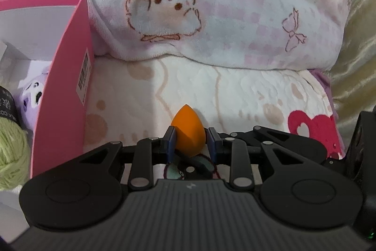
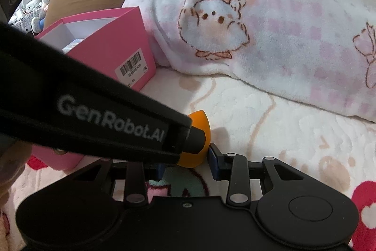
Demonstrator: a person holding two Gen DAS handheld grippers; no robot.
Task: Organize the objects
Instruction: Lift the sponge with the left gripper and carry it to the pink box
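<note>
Left wrist view: low in the centre, the left hand-held gripper (image 1: 190, 141) pinches the orange teardrop makeup sponge (image 1: 189, 133) at its wide belly, tip up. The sponge looks light, soft and squashy, so a gentle pinch there suits. The pink box (image 1: 63, 91) stands at left on the bed (image 1: 246, 95).

Right wrist view: the right hand-held gripper (image 2: 188, 165) is part spread around the same sponge; whether both pads touch it I cannot tell.

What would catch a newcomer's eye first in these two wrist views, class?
The bright orange teardrop sponge stands out at once, pinched point-up between the pads of the left gripper low in the middle, above the cream bedcover. Next comes the open pink box at the left, with a green yarn ball and a small purple plush inside. Behind everything rises a pink-checked blanket printed with a cartoon animal.
</note>
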